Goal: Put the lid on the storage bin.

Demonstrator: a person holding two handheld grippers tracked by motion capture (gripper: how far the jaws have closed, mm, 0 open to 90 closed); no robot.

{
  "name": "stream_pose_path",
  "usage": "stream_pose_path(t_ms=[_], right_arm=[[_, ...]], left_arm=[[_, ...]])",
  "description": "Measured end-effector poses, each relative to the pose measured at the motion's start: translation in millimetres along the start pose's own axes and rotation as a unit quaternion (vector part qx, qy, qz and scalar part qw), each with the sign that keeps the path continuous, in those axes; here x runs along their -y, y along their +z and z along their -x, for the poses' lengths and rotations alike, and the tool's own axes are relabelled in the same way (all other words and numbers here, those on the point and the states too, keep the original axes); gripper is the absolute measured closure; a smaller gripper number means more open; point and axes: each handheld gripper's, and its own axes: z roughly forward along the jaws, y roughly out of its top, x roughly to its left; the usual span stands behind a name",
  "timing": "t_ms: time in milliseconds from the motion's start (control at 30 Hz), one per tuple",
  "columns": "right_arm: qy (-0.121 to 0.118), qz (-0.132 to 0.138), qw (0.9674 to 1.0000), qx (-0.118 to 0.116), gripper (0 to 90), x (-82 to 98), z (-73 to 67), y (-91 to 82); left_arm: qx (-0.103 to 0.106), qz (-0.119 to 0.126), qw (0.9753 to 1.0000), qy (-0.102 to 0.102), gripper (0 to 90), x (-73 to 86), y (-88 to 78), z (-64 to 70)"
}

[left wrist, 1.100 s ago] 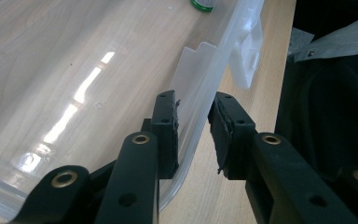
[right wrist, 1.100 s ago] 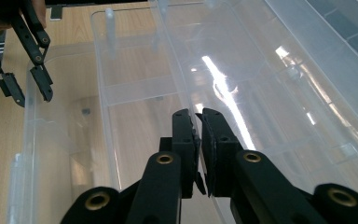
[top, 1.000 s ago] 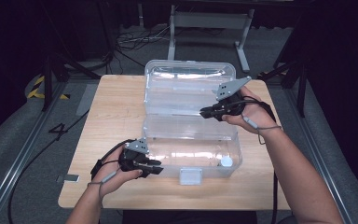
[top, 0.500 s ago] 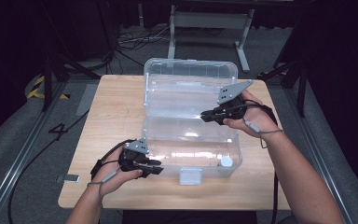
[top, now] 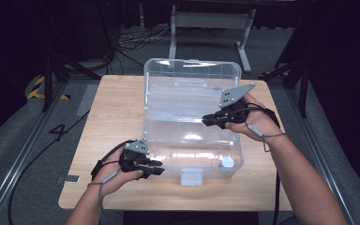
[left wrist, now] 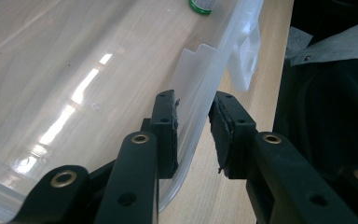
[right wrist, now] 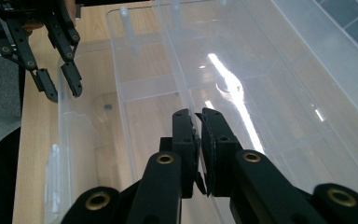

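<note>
High view: the clear plastic storage box [top: 192,140] sits mid-table on the wooden table [top: 117,108], left gripper [top: 152,168] straddling its front wall with jaws part-open to steady it, right gripper [top: 212,119] pinching the hinged lid's [top: 192,79] edge to swing it.

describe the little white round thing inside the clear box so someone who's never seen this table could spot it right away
On the wooden table stands a clear plastic box with its lid tipped open at the back. Look into the box's front right corner, right of the front latch: the small white cap sits there, the one opaque spot against the see-through walls.
</note>
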Motion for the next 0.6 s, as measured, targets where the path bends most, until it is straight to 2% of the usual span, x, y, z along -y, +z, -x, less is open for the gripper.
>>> stream_pose_path(t_ms=[600], right_arm=[[-0.002, -0.002, 1.0, -0.007, 85.0, 2.7, -8.1, -1.5]], left_arm=[[0.002, 0.001, 1.0, -0.003, 71.2, 0.0, 0.5, -0.3]])
